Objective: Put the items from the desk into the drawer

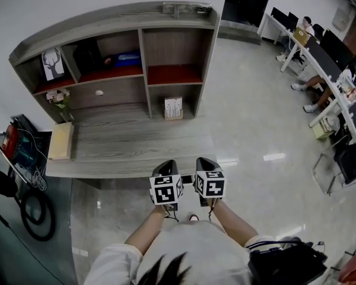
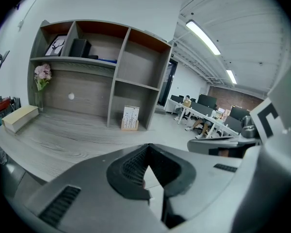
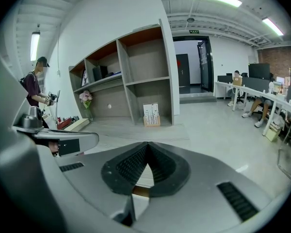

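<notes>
A grey wooden desk point(image 1: 124, 141) with a shelf unit stands ahead of me. A beige box point(image 1: 60, 140) lies on it at the left end, and a white printed card stand point(image 1: 173, 108) sits in the lower right cubby. The drawer with a white knob point(image 1: 99, 92) is closed. My left gripper point(image 1: 165, 166) and right gripper point(image 1: 206, 162) are held side by side just off the desk's front edge, both shut with nothing in them. The left gripper view shows the box point(image 2: 20, 117), the stand point(image 2: 130, 117) and the knob point(image 2: 71, 96) beyond the jaws.
A vase of pink flowers point(image 1: 60, 100) stands at the desk's back left. Black and blue items point(image 1: 121, 58) lie on the upper shelf. Coiled cables and a red tool point(image 1: 15, 144) are at the left. Office desks with seated people point(image 1: 320, 58) fill the right.
</notes>
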A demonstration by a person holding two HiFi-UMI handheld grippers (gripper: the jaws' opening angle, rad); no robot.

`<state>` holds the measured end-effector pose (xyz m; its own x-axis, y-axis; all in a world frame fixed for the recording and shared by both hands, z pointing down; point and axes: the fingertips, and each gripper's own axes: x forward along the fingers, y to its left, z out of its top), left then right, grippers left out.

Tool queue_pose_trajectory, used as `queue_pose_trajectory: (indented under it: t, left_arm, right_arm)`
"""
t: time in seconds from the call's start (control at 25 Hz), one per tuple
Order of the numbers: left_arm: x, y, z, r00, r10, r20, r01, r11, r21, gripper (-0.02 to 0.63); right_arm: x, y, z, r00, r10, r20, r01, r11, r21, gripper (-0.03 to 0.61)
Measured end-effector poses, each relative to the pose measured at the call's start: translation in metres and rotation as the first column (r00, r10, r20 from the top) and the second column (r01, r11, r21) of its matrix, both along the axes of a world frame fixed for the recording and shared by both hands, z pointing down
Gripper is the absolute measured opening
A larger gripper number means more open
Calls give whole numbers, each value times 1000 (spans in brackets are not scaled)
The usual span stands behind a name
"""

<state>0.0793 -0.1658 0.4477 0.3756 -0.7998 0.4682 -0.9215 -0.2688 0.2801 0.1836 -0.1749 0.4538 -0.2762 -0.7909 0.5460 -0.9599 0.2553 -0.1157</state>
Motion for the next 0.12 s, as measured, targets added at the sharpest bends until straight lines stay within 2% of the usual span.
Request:
queue_pose_trajectory:
  t: [0.12]
  left_arm:
    - [2, 1, 1, 1000, 4, 2, -4, 1000, -1, -3]
  right_arm:
    - [1, 1, 1, 1000, 4, -1, -4, 1000, -2, -2]
